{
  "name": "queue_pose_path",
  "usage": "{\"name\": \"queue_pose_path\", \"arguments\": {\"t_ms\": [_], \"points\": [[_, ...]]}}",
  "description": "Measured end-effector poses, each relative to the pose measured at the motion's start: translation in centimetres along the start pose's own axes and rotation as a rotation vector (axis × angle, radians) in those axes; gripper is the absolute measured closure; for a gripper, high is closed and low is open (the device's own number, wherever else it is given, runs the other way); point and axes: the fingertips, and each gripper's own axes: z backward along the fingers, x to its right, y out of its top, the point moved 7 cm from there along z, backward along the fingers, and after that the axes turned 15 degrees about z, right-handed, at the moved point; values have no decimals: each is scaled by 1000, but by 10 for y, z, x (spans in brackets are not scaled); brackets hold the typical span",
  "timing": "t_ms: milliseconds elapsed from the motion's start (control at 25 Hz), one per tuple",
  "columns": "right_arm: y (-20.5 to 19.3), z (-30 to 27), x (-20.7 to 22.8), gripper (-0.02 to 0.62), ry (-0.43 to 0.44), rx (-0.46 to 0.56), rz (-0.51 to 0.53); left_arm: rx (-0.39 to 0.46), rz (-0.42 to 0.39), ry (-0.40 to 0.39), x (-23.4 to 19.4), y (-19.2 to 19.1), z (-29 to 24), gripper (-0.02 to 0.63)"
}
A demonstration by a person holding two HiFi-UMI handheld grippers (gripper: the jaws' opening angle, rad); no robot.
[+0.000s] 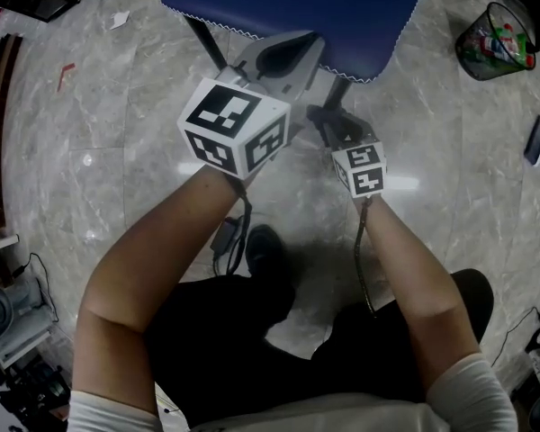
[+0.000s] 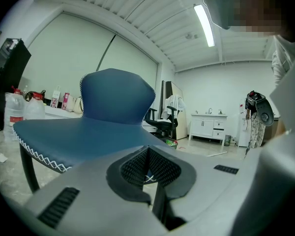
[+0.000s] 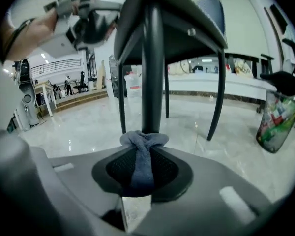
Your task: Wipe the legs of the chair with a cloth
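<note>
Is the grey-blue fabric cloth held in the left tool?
No, the left tool has its jaws together on nothing; the grey-blue fabric cloth is pinched in the right tool, against the black chair leg.

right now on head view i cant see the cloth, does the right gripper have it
observer: yes, the right gripper is shut on a grey cloth; its own view shows it.
operator: is it on a leg
observer: the cloth's bunched end touches the black chair leg right in front.
operator: and left
observer: the left gripper has its jaws together on nothing and looks across the blue seat.
</note>
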Motion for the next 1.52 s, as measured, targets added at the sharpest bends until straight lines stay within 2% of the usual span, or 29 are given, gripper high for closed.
{"name": "queue_pose_path", "arguments": {"t_ms": [240,360,440,600,840,920,1040,1160,1440,1520], "points": [[120,91,31,515,-116,322,68,5,-16,12,0,-1,0,601],[143,106,40,514,-130,381,83,6,-19,24,0,2,0,601],[131,97,40,515,-114,377,76,6,-22,35,1,4,-3,601],[79,73,34,515,-111,319,67,9,-9,20,7,-1,-9,601],[-20,-9,0,515,1,49,-55,5,-8,10,1,0,0,601],[-32,-22,-2,514,4,9,-48,7,-8,5,0,1,-2,601],[-30,-21,-3,514,12,-1,-35,13,-14,6,0,0,0,601],[1,4,4,514,3,50,8,10,-18,5,1,-2,0,601],[125,94,32,515,-117,341,102,21,-9,16,1,0,1,601],[144,106,40,515,-130,384,105,32,-17,21,1,0,0,601]]}}
